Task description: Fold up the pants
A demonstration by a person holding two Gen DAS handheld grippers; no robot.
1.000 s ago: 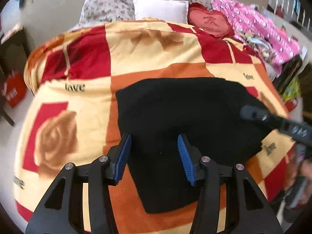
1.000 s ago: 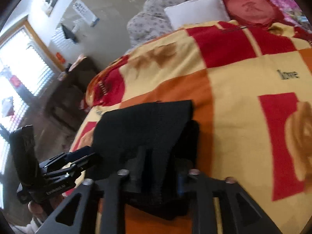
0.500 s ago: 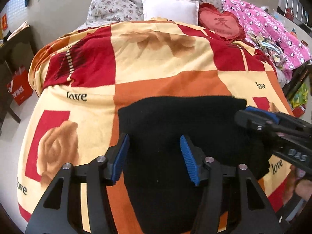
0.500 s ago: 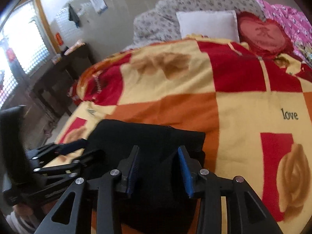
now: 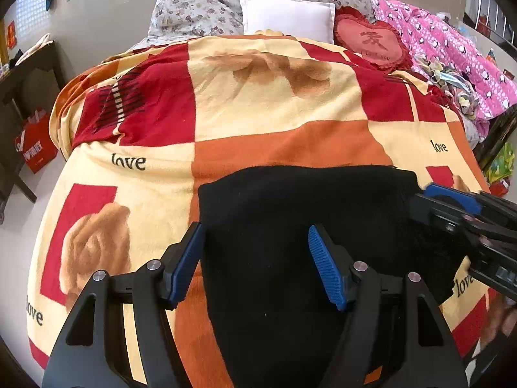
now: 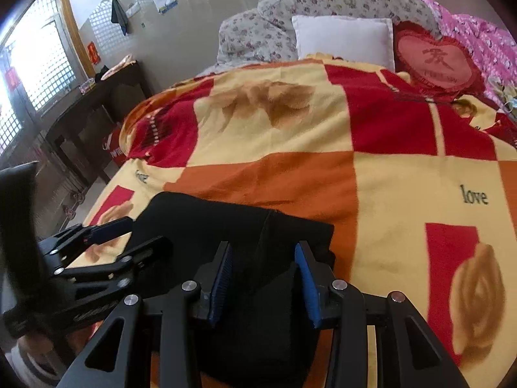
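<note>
The black pants (image 5: 290,213) lie folded into a compact block on the orange, red and cream blanket near the bed's front edge; they also show in the right wrist view (image 6: 226,226). My left gripper (image 5: 255,262) is open and empty, hovering above the pants' left part. My right gripper (image 6: 263,278) is open and empty above the pants' right end. The right gripper appears at the right edge of the left wrist view (image 5: 452,207), and the left gripper at the left of the right wrist view (image 6: 106,245).
The blanket (image 5: 278,97) covers the bed. A white pillow (image 5: 287,16), a red heart cushion (image 5: 371,42) and a pink quilt (image 5: 452,48) lie at the head. A dark table (image 6: 97,103) and a red bag (image 5: 35,145) stand left of the bed.
My right gripper let go of the folded pants, opened and drew back. My left gripper stayed open and pulled back slightly. The pants settled flat.
</note>
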